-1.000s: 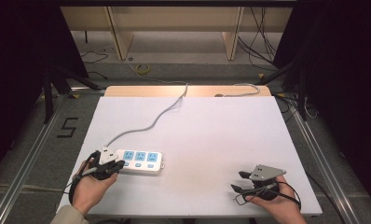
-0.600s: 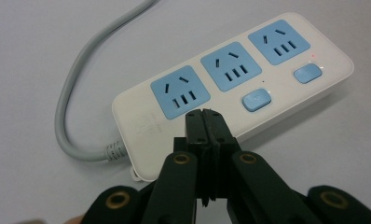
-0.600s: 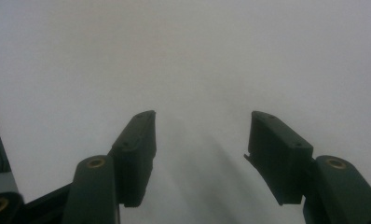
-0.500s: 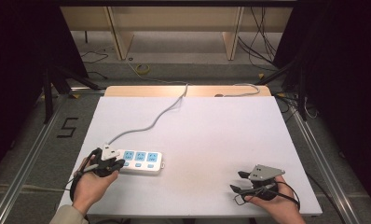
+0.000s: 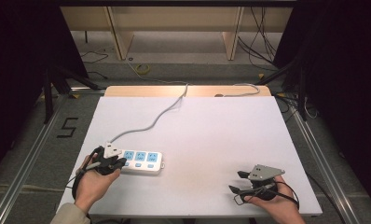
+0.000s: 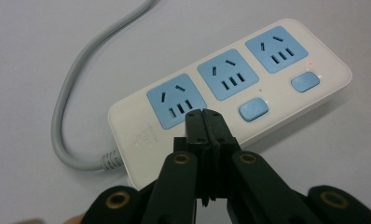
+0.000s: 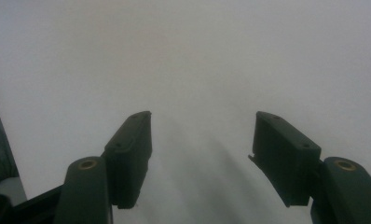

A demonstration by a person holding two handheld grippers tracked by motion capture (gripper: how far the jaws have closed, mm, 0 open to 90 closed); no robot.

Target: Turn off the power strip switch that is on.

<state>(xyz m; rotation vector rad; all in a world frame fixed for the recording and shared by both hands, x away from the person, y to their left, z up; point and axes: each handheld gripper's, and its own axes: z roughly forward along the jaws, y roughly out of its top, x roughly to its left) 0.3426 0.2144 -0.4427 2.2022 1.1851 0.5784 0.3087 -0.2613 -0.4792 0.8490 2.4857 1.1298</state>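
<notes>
While your left gripper [image 6: 204, 122] is hovering with jaws pressed together over the near-left power strip [image 6: 230, 88], you are likely aiming at a blue button [image 6: 253, 108] — press straight down. Your right gripper [image 7: 202, 154] is idling wide open, near right.

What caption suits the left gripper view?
Closed left gripper poised over a white power strip with three blue sockets.
</notes>
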